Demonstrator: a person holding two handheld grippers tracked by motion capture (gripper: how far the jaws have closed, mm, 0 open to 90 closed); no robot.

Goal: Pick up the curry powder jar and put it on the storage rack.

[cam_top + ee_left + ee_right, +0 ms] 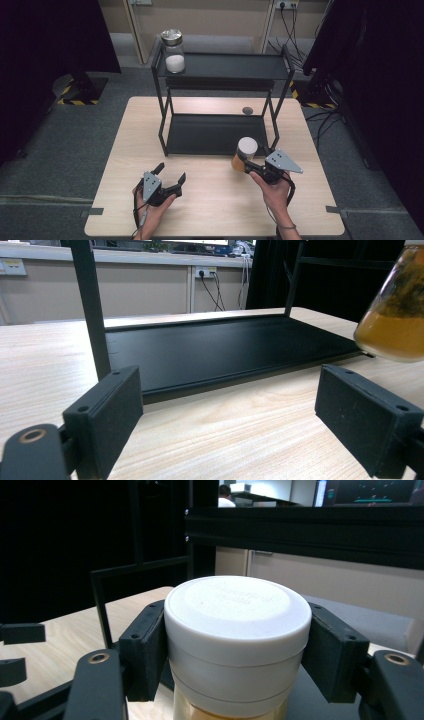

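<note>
A jar with a white lid and amber contents (245,154) hangs tilted just in front of the black two-tier rack (220,132), above the table. My right gripper (248,162) is shut on it, its pads (145,650) pressed against the white lid (237,615). The jar's amber belly (397,315) shows at the right edge of the left gripper view. My left gripper (171,174) rests near the table's front edge, jaws open with nothing between them, its pads (107,420) pointing at the rack's lower shelf (225,350).
A glass jar with a metal lid and white powder (173,51) stands on the left end of the rack's top shelf. A small dark disc (247,110) lies on the table behind the rack. The wooden table (210,200) has bare room between the hands.
</note>
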